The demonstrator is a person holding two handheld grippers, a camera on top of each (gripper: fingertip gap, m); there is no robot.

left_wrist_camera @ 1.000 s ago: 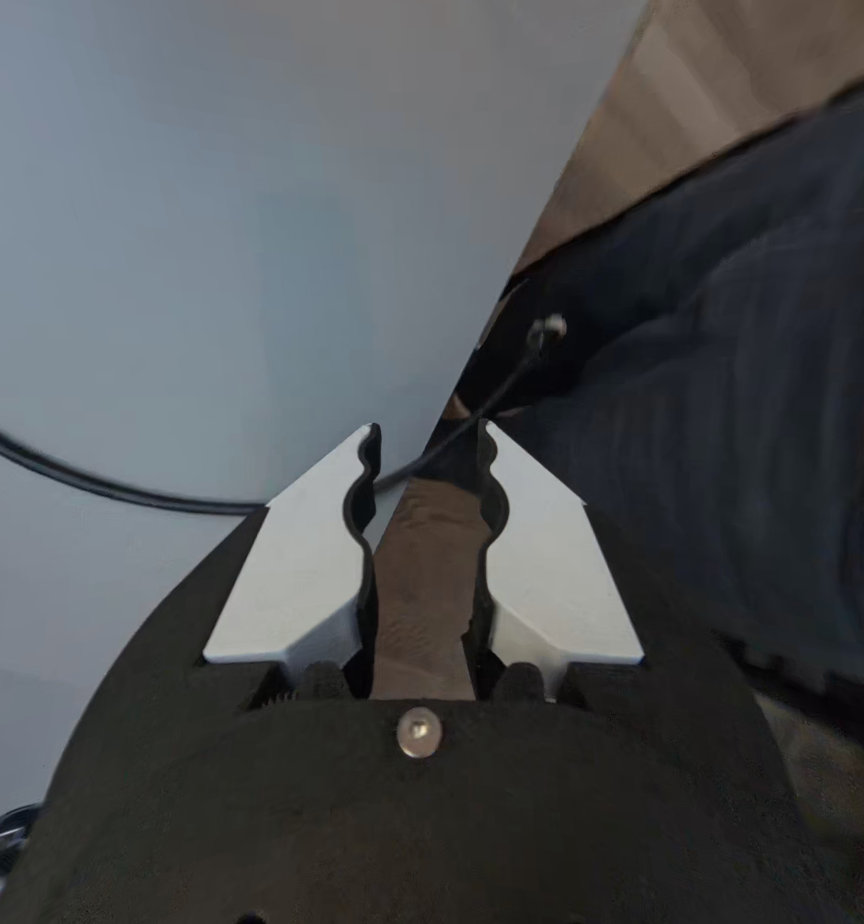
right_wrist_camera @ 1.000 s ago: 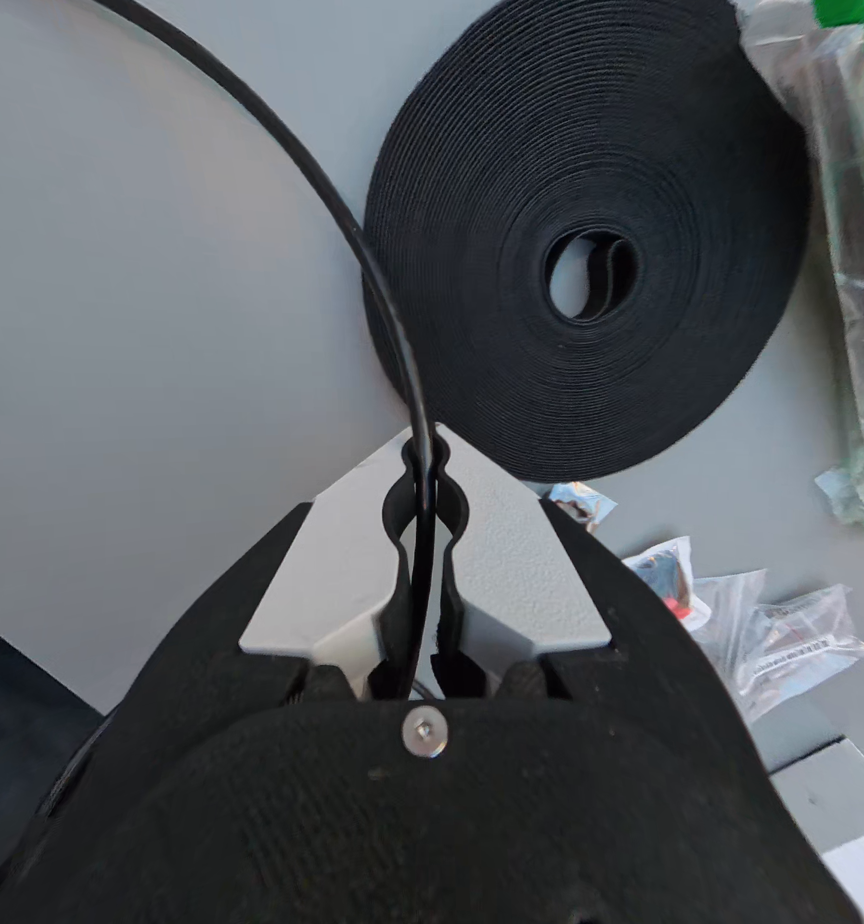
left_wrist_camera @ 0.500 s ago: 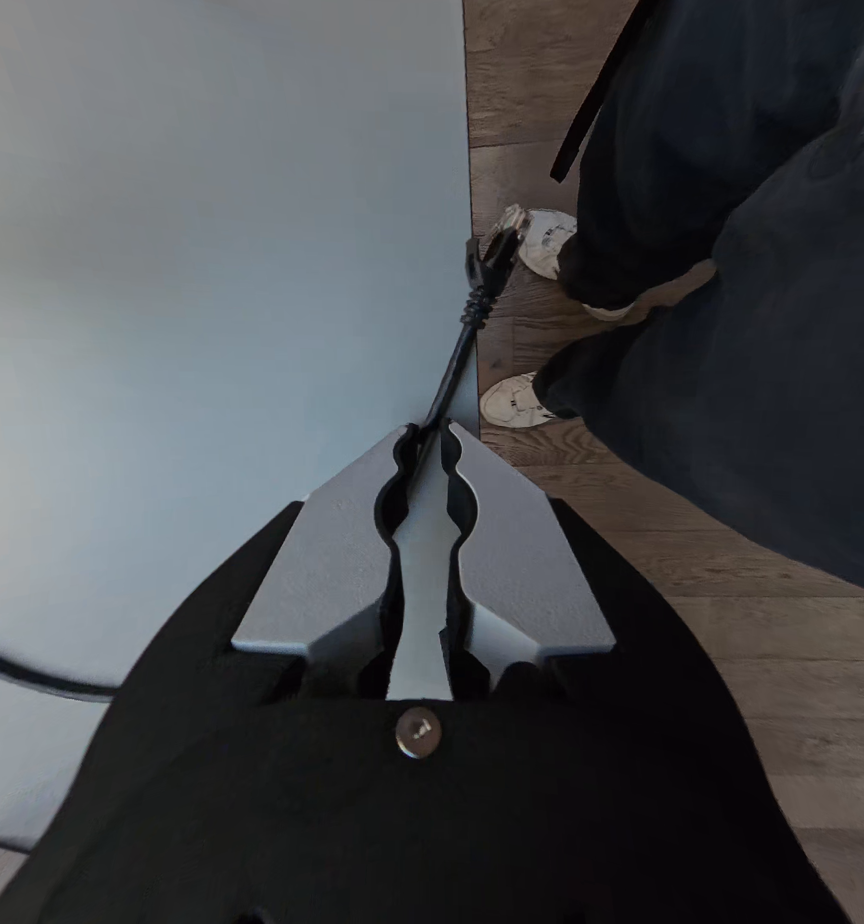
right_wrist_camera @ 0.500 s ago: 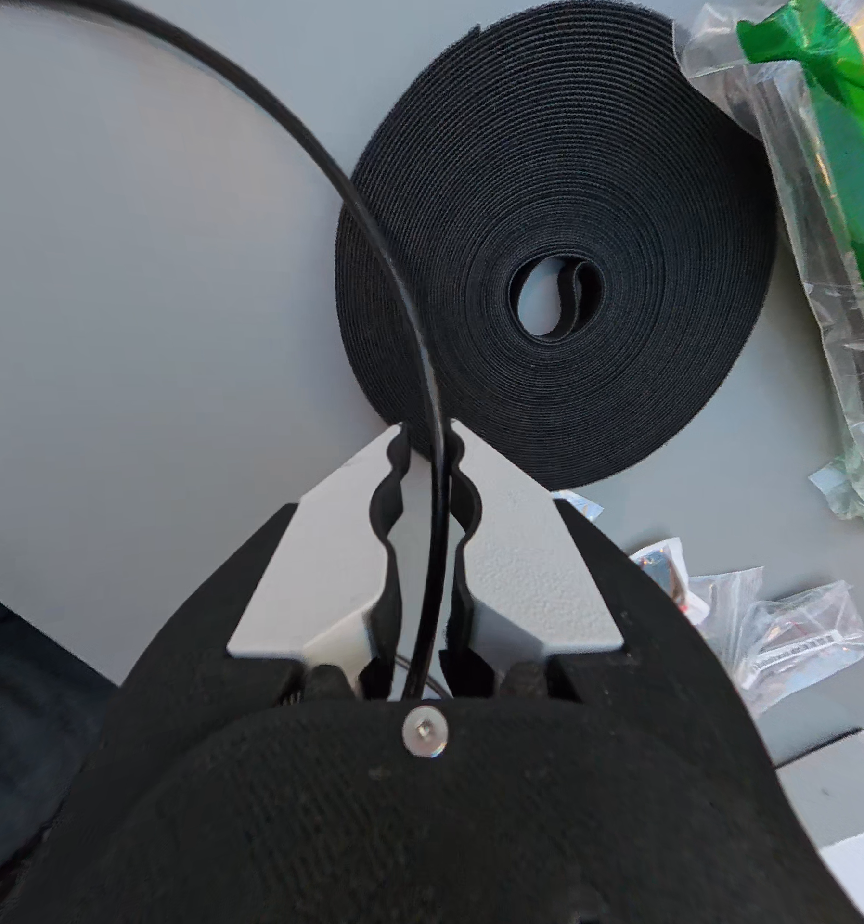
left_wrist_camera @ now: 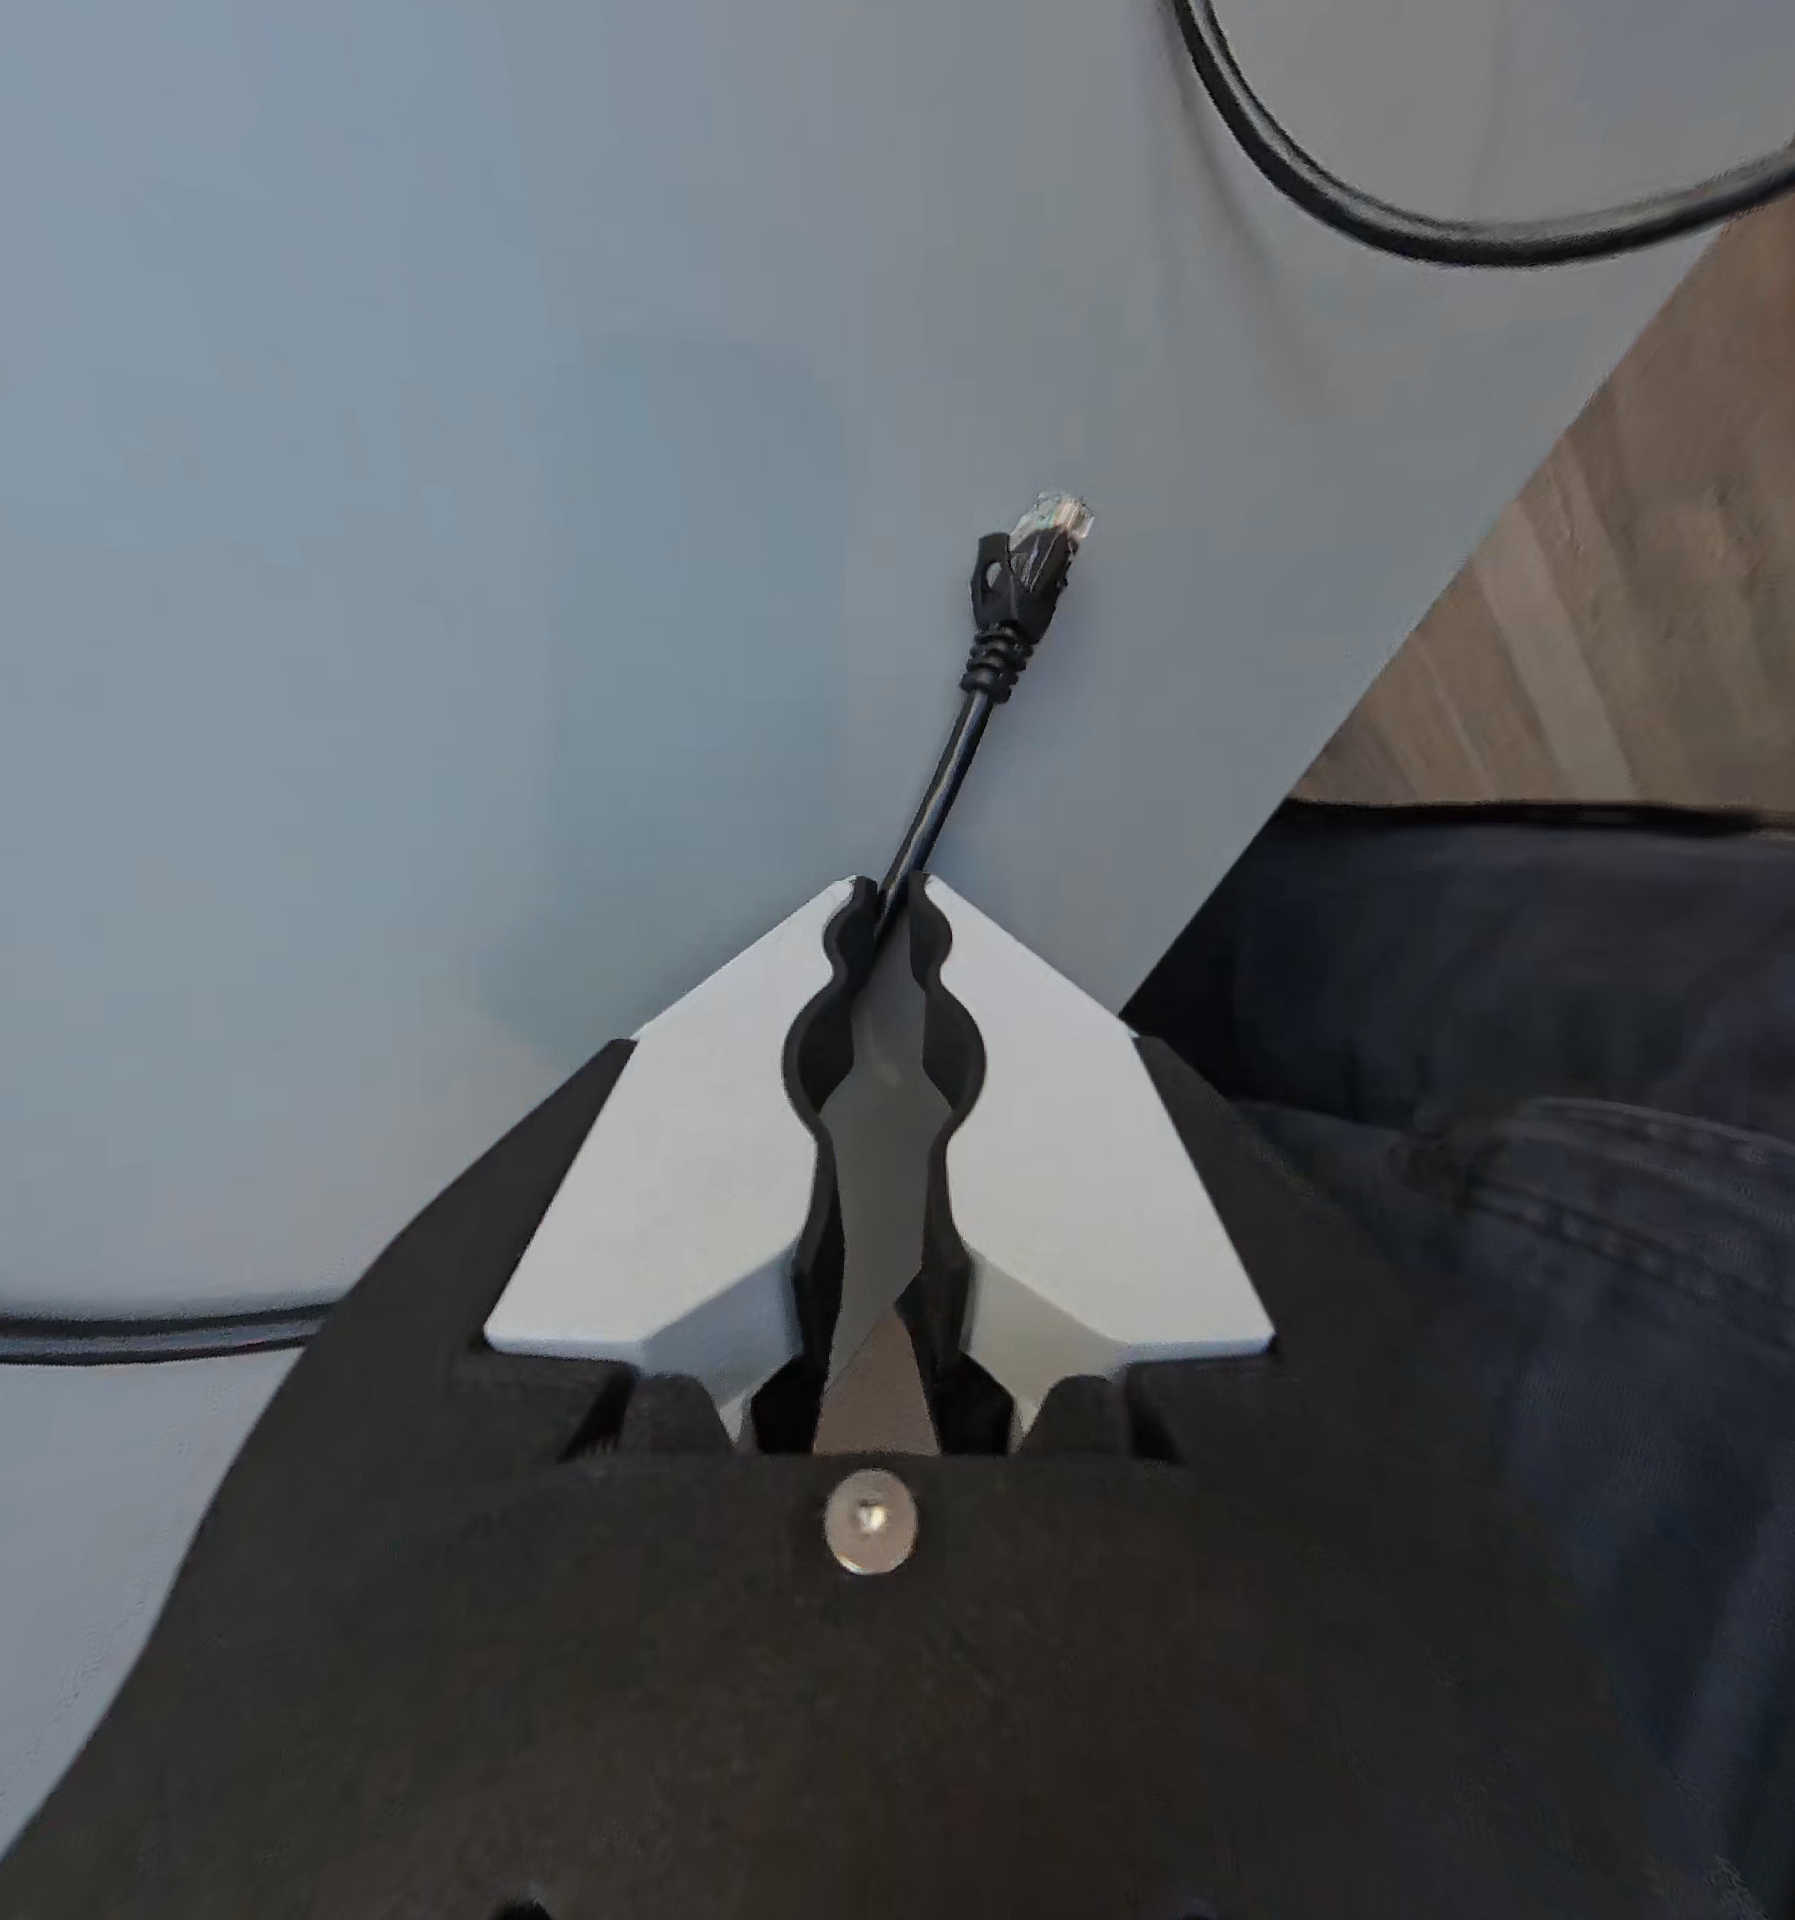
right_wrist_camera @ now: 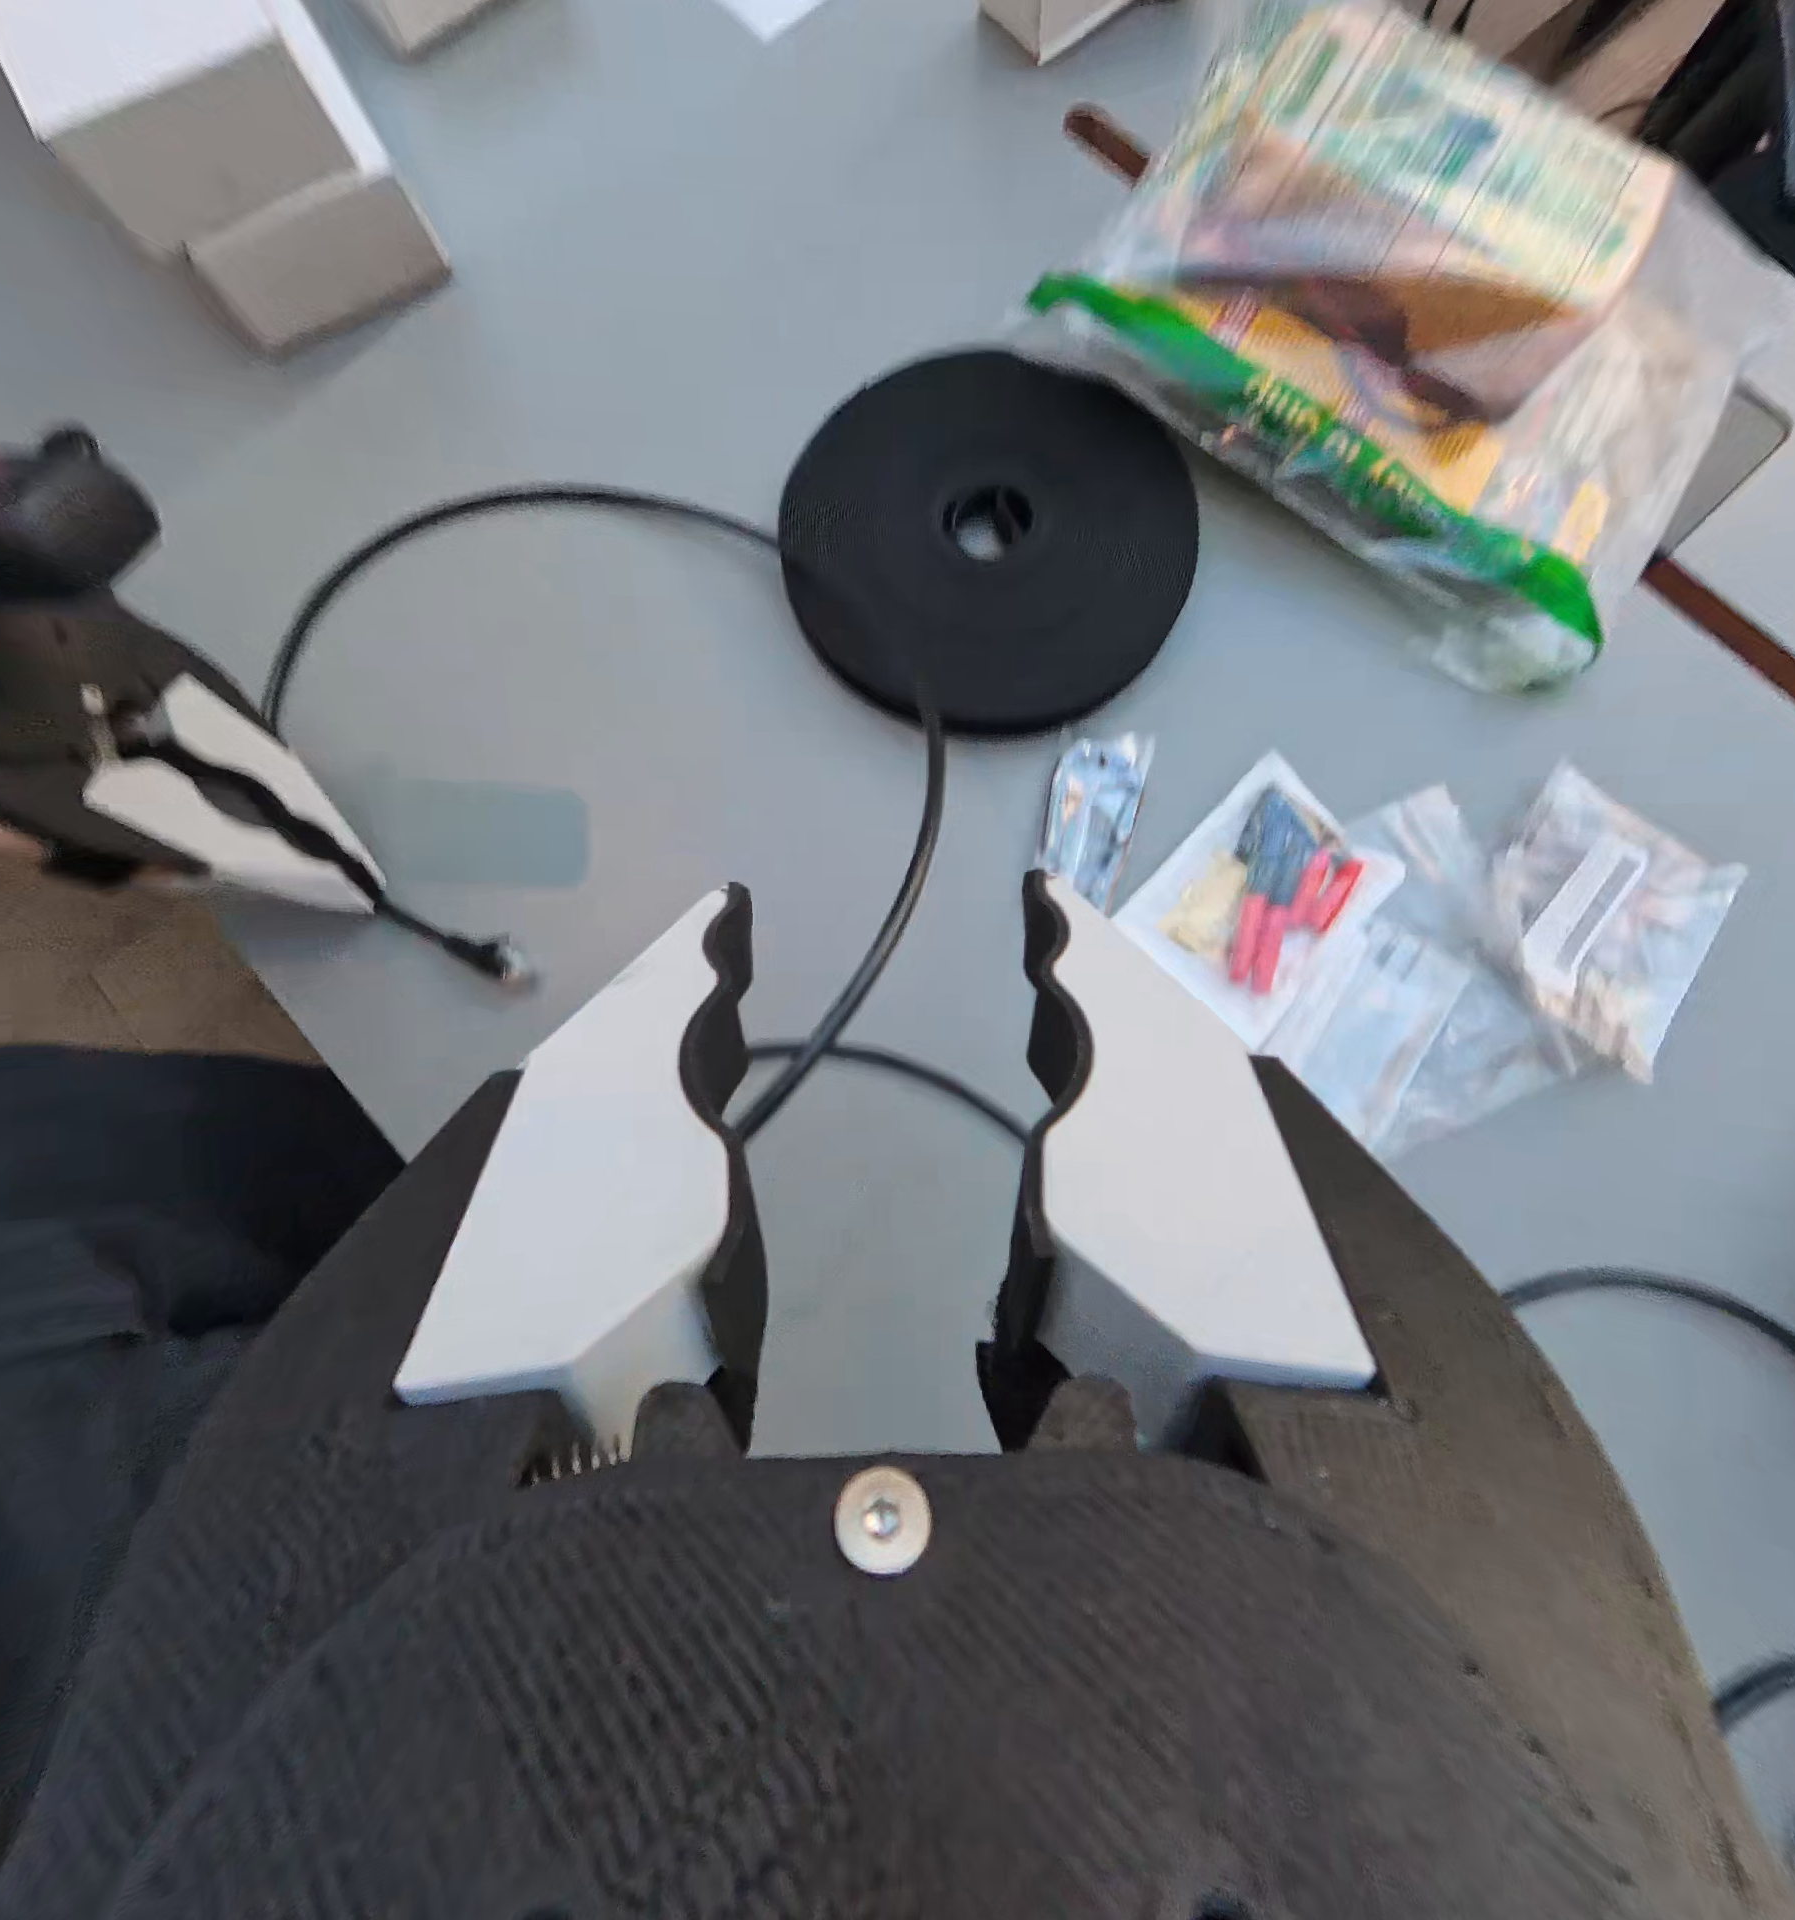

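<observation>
Grey table (right_wrist_camera: 602, 343) – clear bags (right_wrist_camera: 1392, 935) hold parts; left claw (left_wrist_camera: 882, 894) pinches cable (left_wrist_camera: 934, 790).

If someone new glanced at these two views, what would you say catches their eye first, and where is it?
Probably the left gripper, its fingers pinched on a thin black cable just behind the clear plug, over the grey table near its edge. Next, the right gripper held wide open above a loop of that cable, with a black tape roll and a green-printed plastic bag beyond.
</observation>
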